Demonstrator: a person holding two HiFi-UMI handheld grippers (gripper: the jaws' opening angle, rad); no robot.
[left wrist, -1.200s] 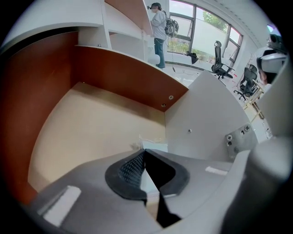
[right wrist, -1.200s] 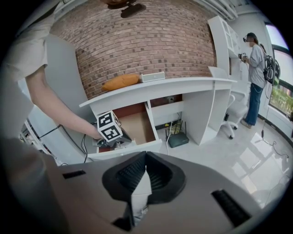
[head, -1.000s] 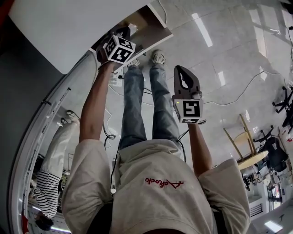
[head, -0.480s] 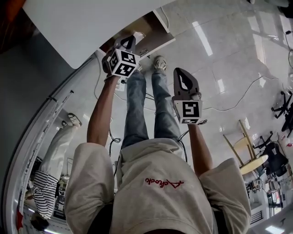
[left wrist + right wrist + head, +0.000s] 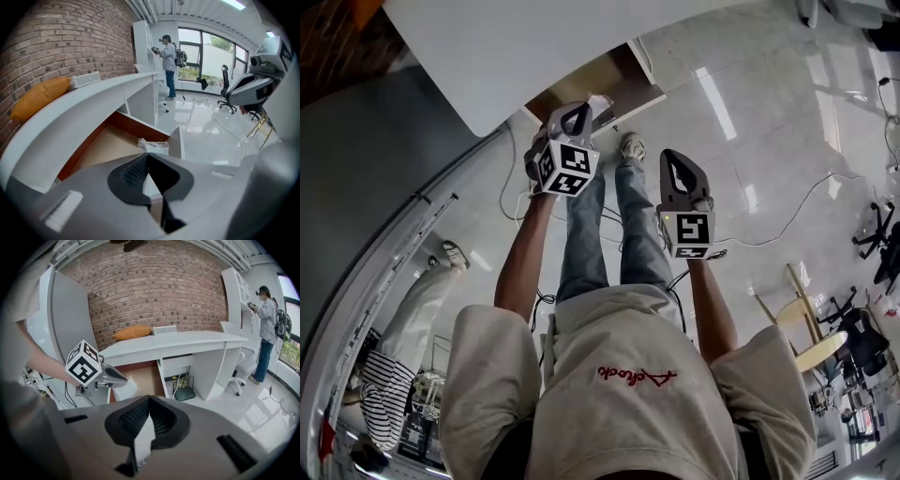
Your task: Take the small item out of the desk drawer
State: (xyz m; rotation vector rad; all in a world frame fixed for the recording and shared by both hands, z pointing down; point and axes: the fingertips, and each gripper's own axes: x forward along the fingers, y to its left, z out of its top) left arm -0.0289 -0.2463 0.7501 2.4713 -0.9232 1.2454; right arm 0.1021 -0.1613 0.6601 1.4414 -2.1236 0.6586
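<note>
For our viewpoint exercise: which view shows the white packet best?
The right gripper view: the packet hangs side-on from the left gripper. The left gripper view shows only its end past the jaws; the head view, a sliver.

Our right tongs, jaws closed together with nothing between them, fill the foreground. Beyond them, our left tongs hold a small white packet by the open drawer under the white worktop, against a brick wall.

Counted: one left gripper, one right gripper, one desk, one drawer, one white packet, one orange cushion.
</note>
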